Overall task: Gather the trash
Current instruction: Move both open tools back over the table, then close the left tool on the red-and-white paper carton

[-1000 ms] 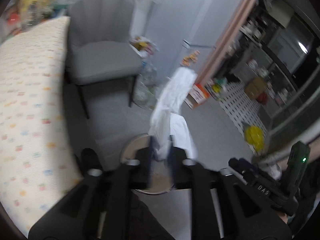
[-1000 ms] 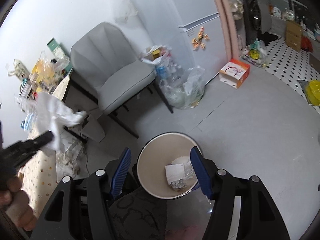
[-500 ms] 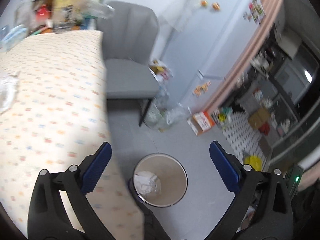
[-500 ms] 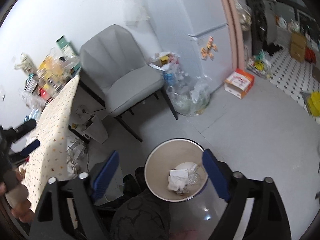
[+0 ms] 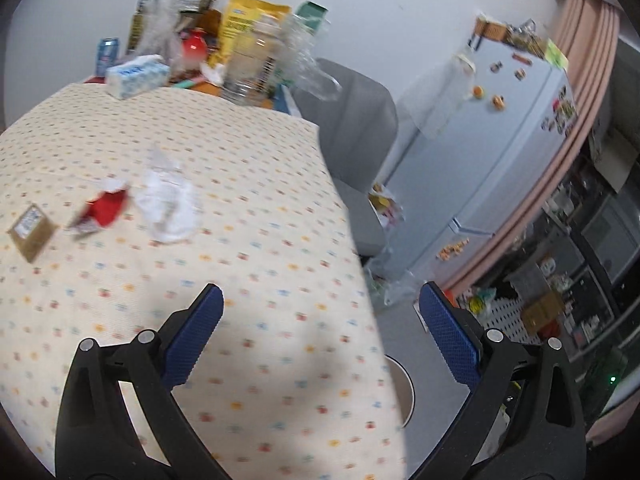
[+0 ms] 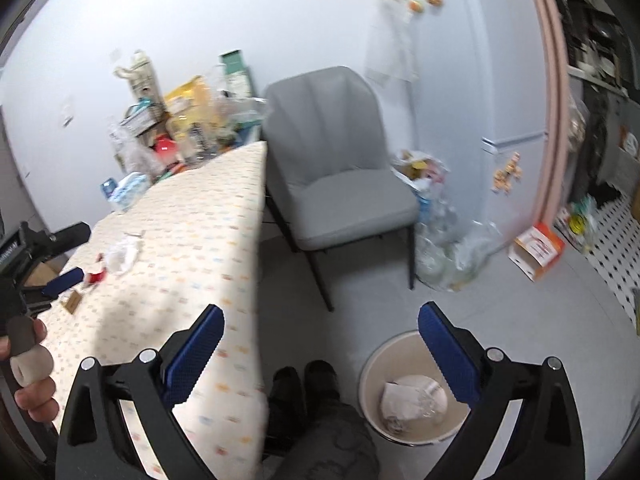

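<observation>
Left wrist view shows our left tongs (image 5: 320,312) spread wide and empty, like our right tongs (image 6: 320,332), with the crumpled tissue (image 5: 170,206) ahead and left on the table (image 5: 260,200); it looks light and soft, so we pinch its bulk.

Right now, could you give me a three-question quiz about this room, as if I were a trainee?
1. True or false: the left gripper holds a piece of trash.
2. Which lies on the table beside the red wrapper: A) white crumpled tissue, B) a banana, C) a spoon?
3. Where does the bin stand?

Key:
1. False; its fingers are wide apart with nothing between them.
2. A.
3. On the floor, beside the table, in front of the grey chair.
</observation>
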